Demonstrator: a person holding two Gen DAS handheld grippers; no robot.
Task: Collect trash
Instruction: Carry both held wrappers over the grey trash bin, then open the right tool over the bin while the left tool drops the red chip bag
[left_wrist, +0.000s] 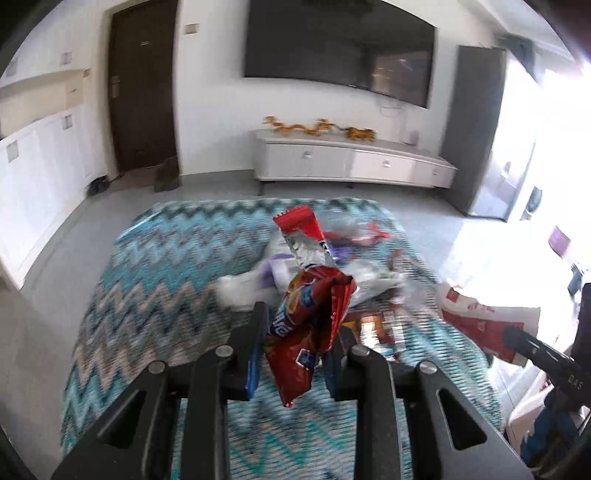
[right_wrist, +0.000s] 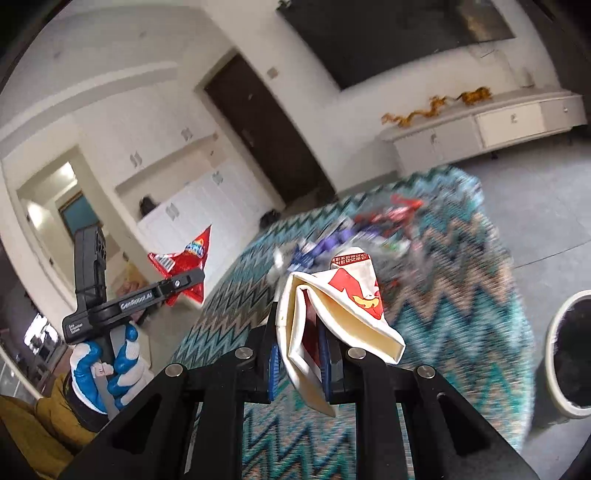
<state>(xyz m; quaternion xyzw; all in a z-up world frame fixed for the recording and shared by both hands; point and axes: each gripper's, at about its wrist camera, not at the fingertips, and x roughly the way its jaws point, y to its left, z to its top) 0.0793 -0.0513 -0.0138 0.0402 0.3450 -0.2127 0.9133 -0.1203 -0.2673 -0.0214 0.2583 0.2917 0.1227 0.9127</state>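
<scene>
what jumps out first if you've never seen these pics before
The crumpled red snack wrapper pinched in the left gripper, and the folded white and red paper carton clamped in the right gripper. Behind both lies a pile of litter on the zigzag teal rug, with a dark-lined bin at the rug's right edge.

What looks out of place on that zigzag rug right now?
A blurred heap of wrappers still litters the zigzag rug, apart from the bin on the floor beside the rug. The left gripper pinches a crumpled red snack bag; the right gripper pinches a flattened white paper carton.
</scene>
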